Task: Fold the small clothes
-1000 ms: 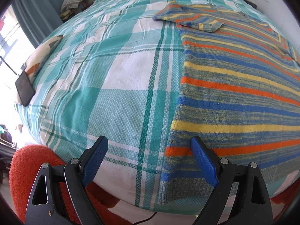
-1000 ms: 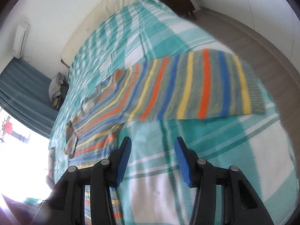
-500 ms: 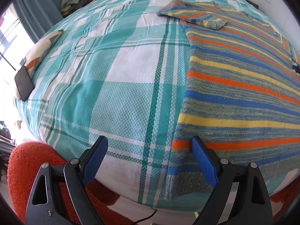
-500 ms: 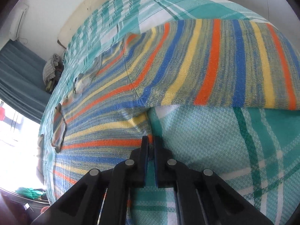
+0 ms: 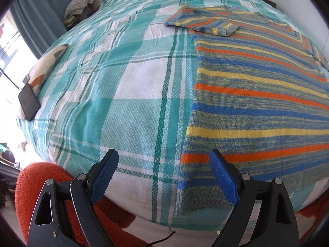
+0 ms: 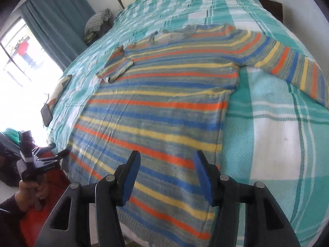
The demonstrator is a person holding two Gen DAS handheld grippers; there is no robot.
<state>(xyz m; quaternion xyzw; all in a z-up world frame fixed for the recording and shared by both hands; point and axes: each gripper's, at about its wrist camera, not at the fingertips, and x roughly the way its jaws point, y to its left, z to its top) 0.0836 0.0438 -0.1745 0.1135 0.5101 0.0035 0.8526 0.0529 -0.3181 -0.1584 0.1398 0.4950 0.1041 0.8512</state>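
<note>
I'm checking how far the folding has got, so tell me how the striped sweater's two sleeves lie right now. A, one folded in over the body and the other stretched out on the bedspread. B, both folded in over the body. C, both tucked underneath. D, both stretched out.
A: on the striped sweater, one sleeve lies folded over the body, while the other sleeve stretches out onto the checked bedspread.

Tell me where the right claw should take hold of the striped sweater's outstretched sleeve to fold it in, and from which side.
Grip the sleeve near its cuff end, at the far right of the right wrist view. It lies flat and straight on the plaid bedspread, so come down from above and pinch a thin edge. The right claw, jaws opening and empty, hovers over the striped sweater hem, so it must travel right first.
</note>
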